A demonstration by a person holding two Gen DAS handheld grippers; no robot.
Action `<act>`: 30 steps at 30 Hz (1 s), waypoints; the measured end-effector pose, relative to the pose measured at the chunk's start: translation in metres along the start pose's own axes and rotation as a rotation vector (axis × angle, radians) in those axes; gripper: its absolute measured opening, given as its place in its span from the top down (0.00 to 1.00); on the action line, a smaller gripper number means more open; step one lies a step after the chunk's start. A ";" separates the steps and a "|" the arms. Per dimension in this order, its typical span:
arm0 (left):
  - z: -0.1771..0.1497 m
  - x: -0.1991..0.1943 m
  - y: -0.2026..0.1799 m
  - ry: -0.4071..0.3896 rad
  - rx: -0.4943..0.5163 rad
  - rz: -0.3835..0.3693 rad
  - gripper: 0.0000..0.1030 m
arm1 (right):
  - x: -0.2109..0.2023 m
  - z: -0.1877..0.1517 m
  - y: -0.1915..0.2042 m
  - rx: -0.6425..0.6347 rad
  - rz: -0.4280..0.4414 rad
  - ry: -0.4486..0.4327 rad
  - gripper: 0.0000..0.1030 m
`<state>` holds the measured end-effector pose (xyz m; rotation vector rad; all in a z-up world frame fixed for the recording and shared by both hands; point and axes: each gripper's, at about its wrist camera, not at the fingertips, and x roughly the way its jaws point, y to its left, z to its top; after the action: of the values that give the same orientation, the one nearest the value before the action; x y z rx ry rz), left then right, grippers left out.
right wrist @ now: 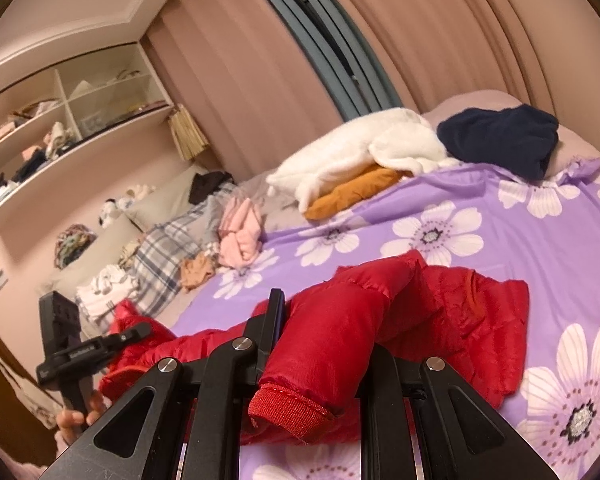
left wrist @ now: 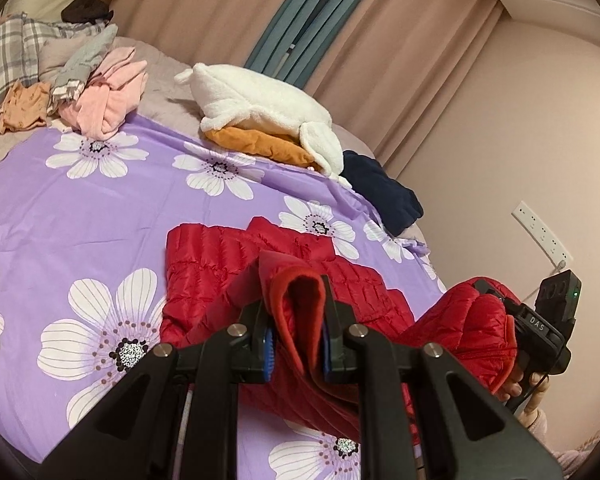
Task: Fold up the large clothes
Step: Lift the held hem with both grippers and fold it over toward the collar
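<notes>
We saw purple flowered bedspread (left wrist: 80, 208) covering the bed | red puffer jacket (left wrist: 204, 264) lay on its near part (partly lifted) | left gripper (left wrist: 296, 304) pinched a jacket edge | right gripper (right wrist: 324, 344) clamped its sleeve cuff (right wrist: 288, 404) | white fleece (left wrist: 256, 108) sat far.

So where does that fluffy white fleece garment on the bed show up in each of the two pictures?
Left wrist view: fluffy white fleece garment, upper middle, lying on a mustard-orange folded cloth.
Right wrist view: upper middle-right, on that same cloth.
Shared landmark: the dark navy garment beside it.
</notes>
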<state>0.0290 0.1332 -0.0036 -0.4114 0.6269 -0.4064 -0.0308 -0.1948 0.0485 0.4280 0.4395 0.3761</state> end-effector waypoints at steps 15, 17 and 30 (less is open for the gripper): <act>0.020 0.044 0.015 0.019 -0.010 0.050 0.84 | 0.053 0.018 -0.024 0.050 -0.059 0.061 0.82; 0.023 0.050 0.019 0.024 -0.017 0.055 0.83 | 0.060 0.019 -0.028 0.057 -0.069 0.071 0.82; 0.050 0.108 0.040 0.061 -0.058 0.087 0.81 | 0.111 0.023 -0.058 0.101 -0.162 0.140 0.82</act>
<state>0.1494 0.1270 -0.0375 -0.4264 0.7145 -0.3196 0.0885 -0.2024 0.0044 0.4621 0.6268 0.2277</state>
